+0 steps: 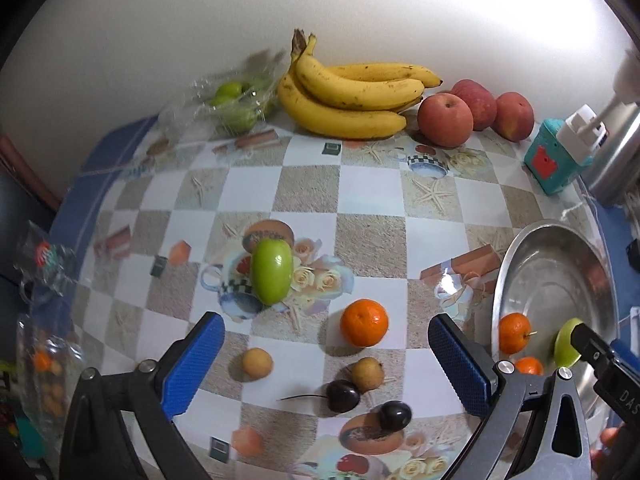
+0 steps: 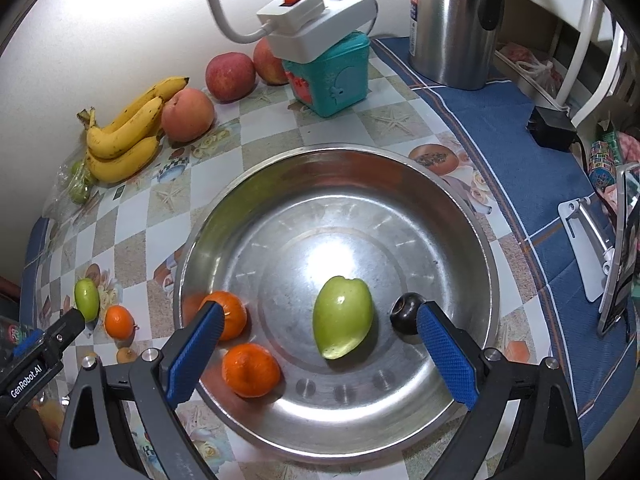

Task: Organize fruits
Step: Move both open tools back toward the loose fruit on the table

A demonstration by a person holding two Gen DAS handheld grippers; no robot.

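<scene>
**Fruit into the steel bowl: next pick**

Now the right claw [image 2: 320, 344] hangs wide apart and empty over the steel bowl [image 2: 460, 216], where a green fruit [image 2: 343, 317], two tangerines [image 2: 251, 369] and a dark plum [image 2: 405, 312] lie. The left claw [image 1: 326, 364], also apart and empty, hovers left of the bowl over a loose tangerine [image 1: 364, 322]. Advice: lower the pads to either side of the tangerine, clear of the cherries [image 1: 343, 395] nearer than it, and close gently.

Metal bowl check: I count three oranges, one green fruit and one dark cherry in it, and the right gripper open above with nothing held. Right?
Not quite: the metal bowl holds two oranges, not three. The third orange lies on the tablecloth, as the left wrist view shows. The green fruit and dark cherry are in the bowl, and the right gripper is open above, empty, per the right wrist view.
</scene>
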